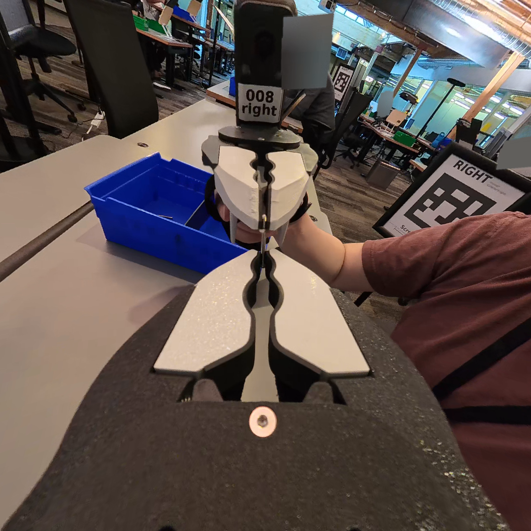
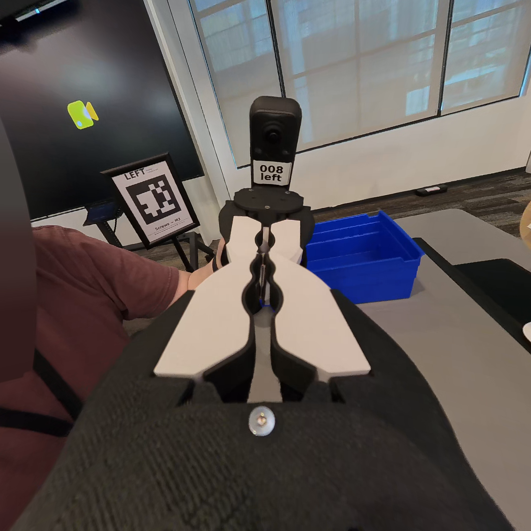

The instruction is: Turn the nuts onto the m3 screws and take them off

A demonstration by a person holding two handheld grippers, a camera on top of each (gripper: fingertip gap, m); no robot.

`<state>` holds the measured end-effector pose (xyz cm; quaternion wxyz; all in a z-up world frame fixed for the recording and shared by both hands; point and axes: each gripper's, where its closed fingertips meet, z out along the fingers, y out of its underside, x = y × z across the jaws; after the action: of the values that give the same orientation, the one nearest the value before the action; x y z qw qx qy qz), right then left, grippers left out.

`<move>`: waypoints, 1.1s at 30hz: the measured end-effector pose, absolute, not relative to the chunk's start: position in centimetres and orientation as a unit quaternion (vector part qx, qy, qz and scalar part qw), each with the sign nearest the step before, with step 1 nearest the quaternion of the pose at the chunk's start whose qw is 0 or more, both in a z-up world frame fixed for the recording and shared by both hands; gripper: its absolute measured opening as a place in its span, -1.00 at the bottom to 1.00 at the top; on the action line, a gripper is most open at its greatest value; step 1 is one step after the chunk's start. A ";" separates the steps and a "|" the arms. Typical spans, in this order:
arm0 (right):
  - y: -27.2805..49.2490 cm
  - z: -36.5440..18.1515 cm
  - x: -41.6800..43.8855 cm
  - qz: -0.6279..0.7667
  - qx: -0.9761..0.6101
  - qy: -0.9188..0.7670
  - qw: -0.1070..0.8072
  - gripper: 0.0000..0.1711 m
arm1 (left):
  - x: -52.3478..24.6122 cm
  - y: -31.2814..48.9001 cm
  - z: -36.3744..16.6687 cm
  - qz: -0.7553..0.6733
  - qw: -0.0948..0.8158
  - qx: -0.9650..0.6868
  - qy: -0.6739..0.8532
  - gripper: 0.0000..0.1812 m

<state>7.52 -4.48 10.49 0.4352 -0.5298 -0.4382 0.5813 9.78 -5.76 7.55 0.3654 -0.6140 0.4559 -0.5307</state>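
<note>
My two grippers meet tip to tip above the grey table point(image 1: 57, 287), both held in hands. The left gripper point(image 1: 262, 253) is shut on one end of a thin long screw point(image 1: 263, 238). The right gripper point(image 1: 264, 222) faces it, shut at the screw's other end, where a small shiny nut point(image 1: 264, 217) seems to sit. In the right wrist view the screw point(image 2: 261, 274) runs back along the gap between the right gripper's point(image 2: 263, 256) fingers, and the left gripper point(image 2: 263, 247) closes on its far end.
A blue bin point(image 1: 149, 212) stands on the table behind the grippers, with one loose screw point(image 1: 165, 216) in it; it also shows in the right wrist view point(image 2: 362, 258). Framed marker signs point(image 1: 448, 198) point(image 2: 152, 201) stand off the table. The person's maroon-sleeved arm point(image 1: 431, 273) is on the right. My two grippers' fingertips are within a few centimetres of each other.
</note>
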 end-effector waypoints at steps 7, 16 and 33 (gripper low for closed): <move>-4.2 11.3 8.1 0.553 -0.538 -0.432 0.466 -0.73 | 9.2 -5.1 7.9 -0.506 0.392 -0.620 0.454 -0.98; -4.8 10.4 7.1 0.555 -0.545 -0.447 0.442 -0.68 | 10.0 -6.4 8.2 -0.466 0.425 -0.592 0.502 -0.98; -6.0 11.3 8.6 0.579 -0.513 -0.471 0.423 -0.74 | 9.9 -7.8 9.1 -0.483 0.421 -0.567 0.517 -0.98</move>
<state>8.56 -5.97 11.25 0.4230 -0.5130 -0.4713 0.5795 9.90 -7.79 9.12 0.4209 -0.5673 0.5169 -0.4835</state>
